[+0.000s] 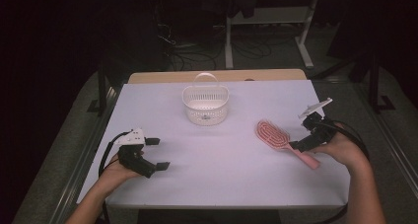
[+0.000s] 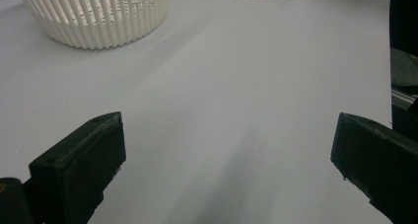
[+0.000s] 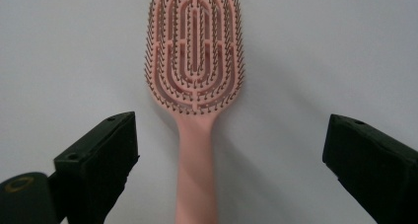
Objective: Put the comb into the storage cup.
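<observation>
Brush: pink hairbrush (image 3: 195, 81) lies lengthwise between right gripper (image 3: 229, 160) jaws, handle nearest
Right gripper: spread wide, empty
Left gripper (image 1: 156, 154): agape, far

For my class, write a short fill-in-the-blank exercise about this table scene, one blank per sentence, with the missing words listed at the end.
1. The hairbrush on the table is ____ in colour.
2. The right gripper has its jaws open on either side of the hairbrush's ____.
3. The white basket stands upright with its handle pointing ____.
4. The left gripper has its jaws ____, with nothing between them.

Missing words: pink; handle; up; open
</observation>
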The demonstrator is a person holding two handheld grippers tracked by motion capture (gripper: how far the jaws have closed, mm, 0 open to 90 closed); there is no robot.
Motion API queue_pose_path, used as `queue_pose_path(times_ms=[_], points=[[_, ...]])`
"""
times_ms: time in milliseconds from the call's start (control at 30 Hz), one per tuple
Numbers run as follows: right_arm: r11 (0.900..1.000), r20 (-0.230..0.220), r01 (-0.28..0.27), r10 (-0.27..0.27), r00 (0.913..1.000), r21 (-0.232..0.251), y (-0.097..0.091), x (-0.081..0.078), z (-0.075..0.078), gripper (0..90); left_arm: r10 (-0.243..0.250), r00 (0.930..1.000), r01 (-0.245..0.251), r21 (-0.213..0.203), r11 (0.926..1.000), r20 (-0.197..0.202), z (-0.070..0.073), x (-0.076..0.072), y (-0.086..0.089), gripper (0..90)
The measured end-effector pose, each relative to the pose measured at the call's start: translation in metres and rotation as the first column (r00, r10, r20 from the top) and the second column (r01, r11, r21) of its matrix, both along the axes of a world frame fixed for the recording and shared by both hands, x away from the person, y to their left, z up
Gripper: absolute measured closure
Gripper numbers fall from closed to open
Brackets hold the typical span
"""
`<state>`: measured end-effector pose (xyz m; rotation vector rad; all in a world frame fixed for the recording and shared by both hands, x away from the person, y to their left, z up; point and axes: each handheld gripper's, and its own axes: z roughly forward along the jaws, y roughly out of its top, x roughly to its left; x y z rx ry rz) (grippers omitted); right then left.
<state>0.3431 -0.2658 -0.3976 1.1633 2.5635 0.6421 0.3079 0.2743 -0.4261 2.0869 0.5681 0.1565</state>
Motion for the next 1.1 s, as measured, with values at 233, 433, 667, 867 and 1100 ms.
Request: queue_pose_path(times_ms=[233, 433, 667, 867, 1100], points=[[0.9999, -0.027, -0.012, 0.012, 0.9995, -0.005, 0.001, 0.001, -0.001, 9.6, 0.001, 1.0000, -0.001, 0.001, 1.0000, -0.002, -0.001, 0.000, 0.000, 0.1], [0.9994, -0.047, -0.027, 0.026, 0.9986, -0.020, 0.005, 0.004, 0.000, 10.9, 0.001, 1.0000, -0.001, 0.001, 1.0000, -0.002, 0.000, 0.001, 0.000, 0.1], [0.9987, -0.067, -0.037, 0.034, 0.9971, -0.035, 0.008, 0.011, -0.002, 12.7, -0.004, 1.0000, 0.004, 0.001, 1.0000, -0.001, 0.000, 0.001, -0.001, 0.0], [0.9974, -0.096, -0.037, 0.031, 0.9949, -0.062, 0.009, 0.015, -0.008, 14.6, -0.004, 1.0000, 0.004, 0.001, 1.0000, 0.001, 0.000, 0.001, -0.001, 0.1], [0.9963, -0.125, -0.040, 0.031, 0.9917, -0.076, 0.011, 0.015, -0.014, 19.3, -0.003, 1.0000, 0.003, 0.001, 1.0000, 0.001, 0.000, 0.000, -0.001, 0.1]])
